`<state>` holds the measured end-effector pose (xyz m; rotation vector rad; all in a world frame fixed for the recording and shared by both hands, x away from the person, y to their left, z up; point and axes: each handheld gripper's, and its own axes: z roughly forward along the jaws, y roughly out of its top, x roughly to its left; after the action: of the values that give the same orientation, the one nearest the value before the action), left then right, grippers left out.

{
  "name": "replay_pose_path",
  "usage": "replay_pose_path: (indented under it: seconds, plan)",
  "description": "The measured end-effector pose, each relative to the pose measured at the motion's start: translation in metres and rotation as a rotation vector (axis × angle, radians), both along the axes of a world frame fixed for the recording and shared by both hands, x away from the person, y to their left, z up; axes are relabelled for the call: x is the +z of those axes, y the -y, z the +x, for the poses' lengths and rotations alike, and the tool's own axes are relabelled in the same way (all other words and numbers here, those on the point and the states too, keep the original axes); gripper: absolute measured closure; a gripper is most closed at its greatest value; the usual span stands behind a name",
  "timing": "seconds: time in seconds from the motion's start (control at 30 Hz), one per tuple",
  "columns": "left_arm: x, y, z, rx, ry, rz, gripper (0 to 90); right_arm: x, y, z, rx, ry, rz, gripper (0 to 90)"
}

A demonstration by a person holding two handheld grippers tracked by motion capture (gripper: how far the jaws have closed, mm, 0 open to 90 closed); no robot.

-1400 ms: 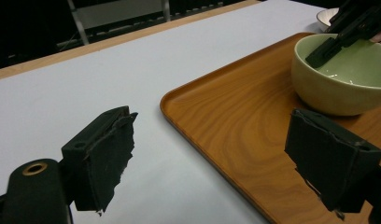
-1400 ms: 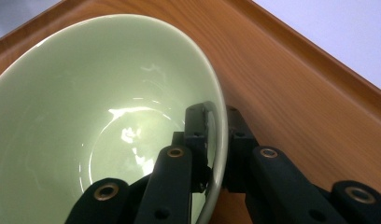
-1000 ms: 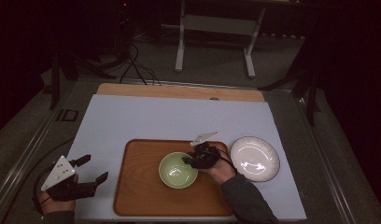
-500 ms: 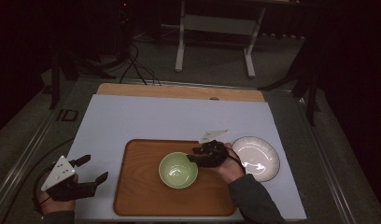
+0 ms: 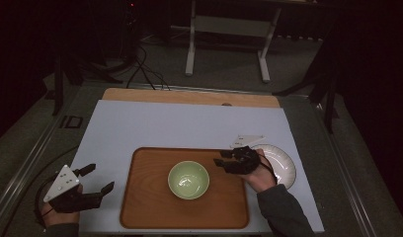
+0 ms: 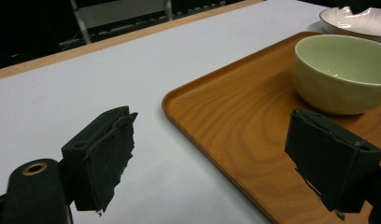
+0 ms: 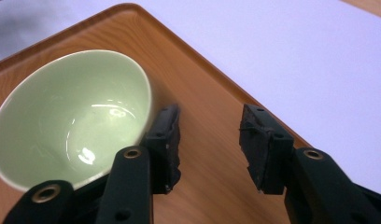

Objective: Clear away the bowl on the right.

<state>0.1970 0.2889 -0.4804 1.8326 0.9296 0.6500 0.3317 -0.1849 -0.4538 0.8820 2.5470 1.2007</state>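
**Empty jaws near a loose bowl: where a slip could come from**

The table (image 5: 189, 123) has a pale blue-grey top with a strip of bare wood at its far edge. On it, near the person, lies a wooden tray (image 5: 140, 207) with a low raised rim. At the tray's right edge, touching it or just beside it, sits a white plate (image 5: 283, 165), partly hidden by the person's right hand.

In the middle of the tray stands a light green bowl (image 5: 188, 179), upright and empty. Nothing holds it.

The right gripper (image 5: 223, 163) hovers over the right part of the tray, its jaws apart with only wood between them. In the right gripper view the nearer jaw is very close to the bowl's outer wall; I cannot tell if it touches. I think a sideways move here could push the bowl across the smooth tray or tip it, and the hand could also knock the plate.

The left gripper (image 5: 101, 179) rests at the table's near left corner, jaws wide apart and empty, just beside the tray. A careless push forward could shift the tray and the bowl with it.
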Motion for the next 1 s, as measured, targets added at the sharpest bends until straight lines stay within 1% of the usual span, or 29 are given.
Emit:
replay_pose_path:
  seconds: [0.07,0.1,0.13,0.17,0.3,0.33,0.37,0.4,0.5,0.53,0.57,0.63,0.7,0.73,0.77,0.9,0.93,0.97,1.0]
  plan:
    - [0.000,0.000,0.000,0.002,0.000,-0.001,15.1,0.000,0.008,0.000,-0.019,0.002,0.007,55.5]
    - [0.000,0.000,0.000,0.002,0.000,-0.001,15.1,0.000,0.008,0.000,-0.019,0.002,0.007,55.5]
    - [0.000,0.000,0.000,0.003,0.001,-0.001,15.1,0.000,0.011,0.000,-0.028,0.000,0.010,55.4]
    - [0.000,0.000,0.000,0.003,0.001,0.000,15.1,0.000,0.019,0.000,-0.047,-0.001,0.018,55.3]
    - [0.000,-0.001,0.000,0.003,0.000,0.000,15.1,-0.001,0.035,0.000,-0.084,-0.004,0.036,54.4]
    - [0.000,0.000,0.000,0.004,-0.001,-0.001,15.1,-0.001,0.035,0.000,-0.084,-0.004,0.036,54.4]
    - [0.000,0.000,0.000,0.004,-0.001,-0.001,15.1,-0.001,0.044,-0.001,-0.106,-0.006,0.044,54.2]
    - [0.000,0.000,0.000,0.004,-0.001,-0.001,15.1,-0.002,0.048,-0.001,-0.118,-0.006,0.052,54.2]
    - [0.000,-0.001,0.000,0.006,-0.002,-0.002,15.1,-0.002,0.060,-0.003,-0.138,-0.003,0.066,54.1]
    - [0.000,-0.001,0.000,0.006,-0.002,-0.002,15.1,-0.002,0.060,-0.003,-0.138,-0.003,0.066,54.1]
    - [0.000,-0.001,0.000,0.007,-0.002,-0.002,15.1,-0.002,0.067,-0.005,-0.140,-0.001,0.072,54.0]
    - [0.000,-0.001,0.000,0.008,-0.002,-0.001,15.1,-0.003,0.074,-0.008,-0.147,0.008,0.075,53.5]
    - [0.000,-0.001,0.000,0.009,-0.003,-0.003,15.1,-0.004,0.082,-0.011,-0.169,0.015,0.078,52.9]
    - [0.000,-0.001,0.000,0.009,-0.003,-0.003,15.2,-0.004,0.082,-0.011,-0.169,0.015,0.078,52.9]
    - [0.000,-0.001,0.000,0.009,-0.004,-0.002,15.2,-0.006,0.091,-0.015,-0.192,0.023,0.092,51.9]
    - [0.000,-0.001,0.000,0.021,-0.003,-0.002,15.1,-0.013,0.108,-0.022,-0.242,0.033,0.124,48.3]
    - [0.000,-0.001,0.000,0.021,-0.003,-0.002,15.1,-0.013,0.108,-0.022,-0.242,0.033,0.124,48.3]
    - [0.000,-0.002,0.000,0.025,-0.004,-0.004,15.1,-0.017,0.114,-0.024,-0.269,0.029,0.129,45.8]
    - [0.000,-0.002,0.000,0.026,-0.004,-0.003,15.2,-0.019,0.117,-0.025,-0.277,0.025,0.123,45.6]
